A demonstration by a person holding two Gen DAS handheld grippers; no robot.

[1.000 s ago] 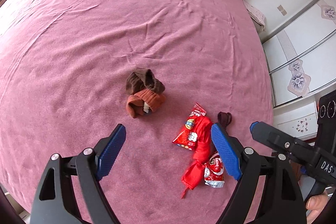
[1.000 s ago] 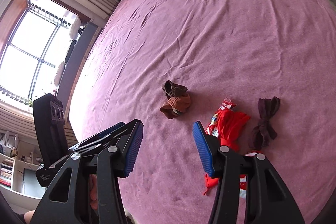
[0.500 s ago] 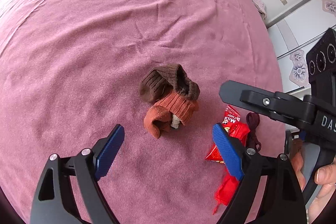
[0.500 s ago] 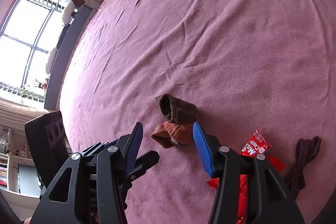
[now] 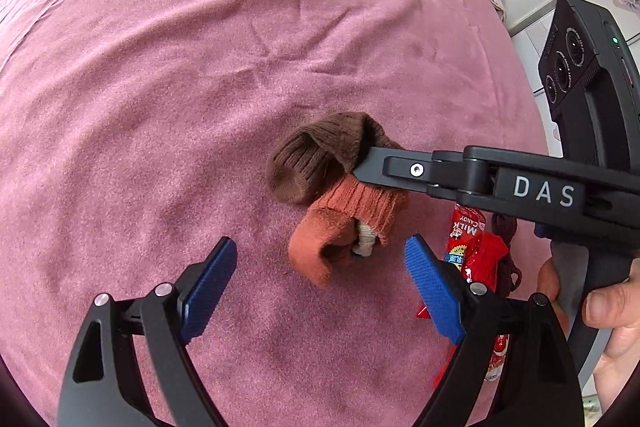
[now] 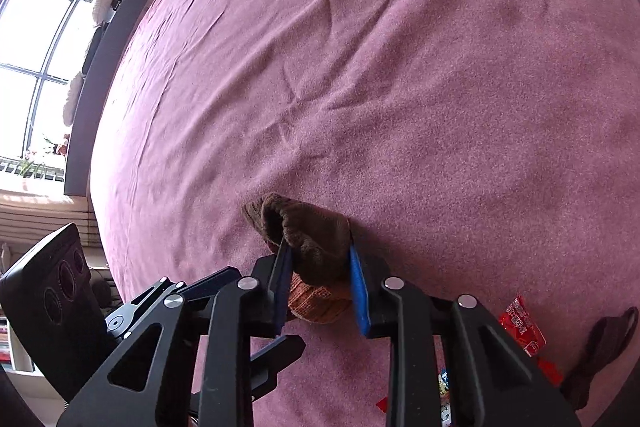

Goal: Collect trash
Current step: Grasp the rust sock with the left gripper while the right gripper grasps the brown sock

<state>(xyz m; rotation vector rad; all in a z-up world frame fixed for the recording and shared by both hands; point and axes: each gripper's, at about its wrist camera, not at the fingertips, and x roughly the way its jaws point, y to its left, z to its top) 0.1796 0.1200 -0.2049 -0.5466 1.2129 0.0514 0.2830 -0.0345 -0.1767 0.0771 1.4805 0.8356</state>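
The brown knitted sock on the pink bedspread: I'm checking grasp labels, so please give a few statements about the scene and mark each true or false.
1. The right gripper is closing on the brown knitted sock. True.
2. The left gripper is shut. False: it is open, gripping nothing.
3. The orange ribbed sock lies against the brown one. True.
4. The red candy wrapper sits inside the brown sock. False: it lies apart on the pink bedspread.

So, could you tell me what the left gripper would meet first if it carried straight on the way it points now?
Probably the orange sock, which lies between the left gripper's open fingers and just ahead of them, on the pink bedspread. Depth is hard to judge, so it might reach the bedspread just short of the sock.
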